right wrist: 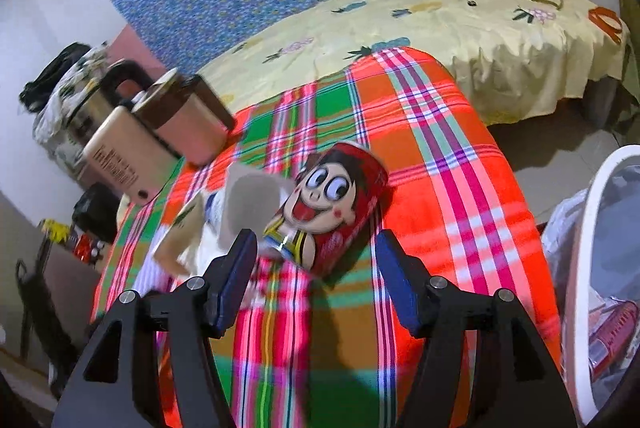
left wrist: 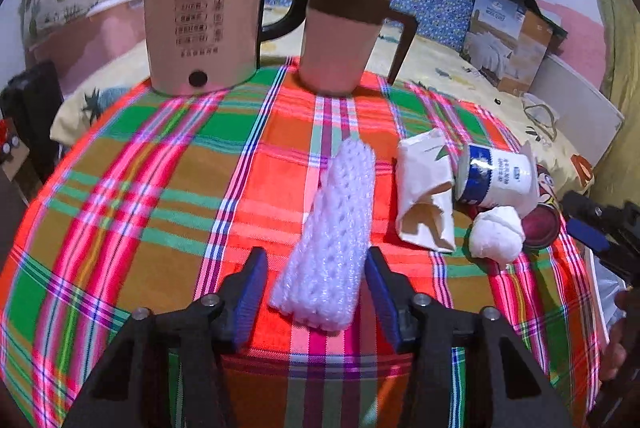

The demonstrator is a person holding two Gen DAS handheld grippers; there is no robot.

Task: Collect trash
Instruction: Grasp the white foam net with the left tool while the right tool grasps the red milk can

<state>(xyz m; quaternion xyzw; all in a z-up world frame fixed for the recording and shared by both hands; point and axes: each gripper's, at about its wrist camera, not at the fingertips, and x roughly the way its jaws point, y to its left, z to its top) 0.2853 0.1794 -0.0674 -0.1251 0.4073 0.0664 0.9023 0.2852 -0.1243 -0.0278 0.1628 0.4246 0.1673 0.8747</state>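
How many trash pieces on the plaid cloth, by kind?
Foam net sleeve: 1
Crumpled paper carton: 1
Yogurt cup: 1
Tissue wad: 1
Red cartoon can: 1
Total: 5

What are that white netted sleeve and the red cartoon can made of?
The white netted sleeve looks like soft foam mesh: puffy strands, open holes, faint sheen. The red cartoon can seems printed metal with a glossy finish, judging by its reflective rim, though a plastic wrap is possible.
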